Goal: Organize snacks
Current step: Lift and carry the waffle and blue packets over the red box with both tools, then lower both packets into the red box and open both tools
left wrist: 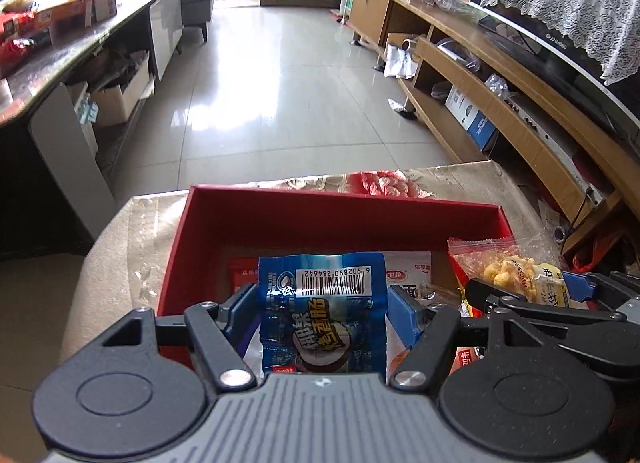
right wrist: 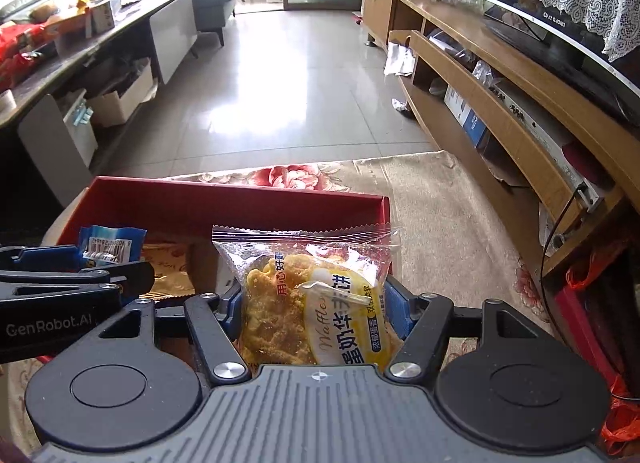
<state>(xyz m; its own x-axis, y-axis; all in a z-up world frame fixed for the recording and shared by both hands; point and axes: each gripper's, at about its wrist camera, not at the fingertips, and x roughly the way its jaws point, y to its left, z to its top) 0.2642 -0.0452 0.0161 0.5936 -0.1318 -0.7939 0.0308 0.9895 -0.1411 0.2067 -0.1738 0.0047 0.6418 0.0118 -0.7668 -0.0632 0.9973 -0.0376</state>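
Note:
My left gripper [left wrist: 322, 303] is shut on a blue snack packet [left wrist: 324, 303] with a barcode, held over the near part of an open red box [left wrist: 340, 219]. My right gripper [right wrist: 314, 299] is shut on a clear packet of yellow waffle cakes [right wrist: 312, 303], held by the box's right end [right wrist: 240, 203]. Each gripper shows in the other's view: the right one with its packet [left wrist: 516, 271] at the right, the left one with the blue packet [right wrist: 108, 247] at the left. Red and white packets [left wrist: 408, 279] and a gold one [right wrist: 168, 271] lie in the box.
The box stands on a table with a beige floral cloth [right wrist: 440, 231]. Beyond is tiled floor [left wrist: 280, 83]. A long wooden TV cabinet [left wrist: 500, 103] runs along the right, a dark counter [left wrist: 60, 59] with boxes and snacks along the left.

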